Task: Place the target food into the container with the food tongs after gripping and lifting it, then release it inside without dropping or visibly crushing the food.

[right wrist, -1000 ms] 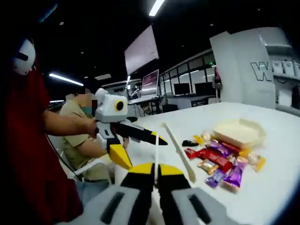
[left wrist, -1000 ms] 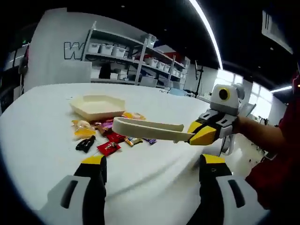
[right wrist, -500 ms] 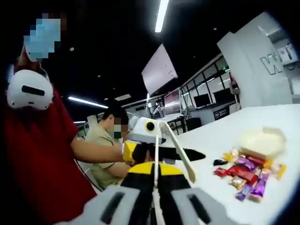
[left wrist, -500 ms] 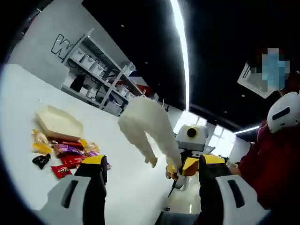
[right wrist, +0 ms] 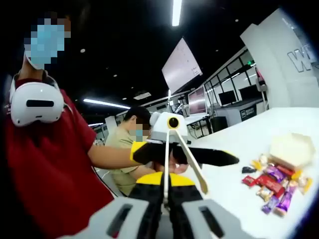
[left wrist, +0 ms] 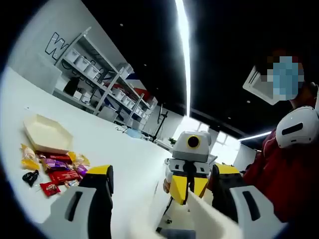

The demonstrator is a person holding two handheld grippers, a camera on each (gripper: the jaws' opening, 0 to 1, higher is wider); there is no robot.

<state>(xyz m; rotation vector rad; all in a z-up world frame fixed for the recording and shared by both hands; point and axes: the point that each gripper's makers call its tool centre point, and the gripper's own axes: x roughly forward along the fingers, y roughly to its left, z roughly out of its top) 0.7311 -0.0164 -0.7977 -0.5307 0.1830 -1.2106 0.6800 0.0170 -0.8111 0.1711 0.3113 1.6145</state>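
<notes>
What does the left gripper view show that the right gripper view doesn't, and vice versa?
Left gripper view: storage shelves with bins along the wall. Right gripper view: a seated person, monitors and a hanging screen. Both: the white table, the cream tray, the pile of wrapped sweets, and the tongs clamped in the right gripper.

Your right gripper is squeezed tight on the tongs. Your left gripper has its jaws wide apart, and both grippers point at each other.
</notes>
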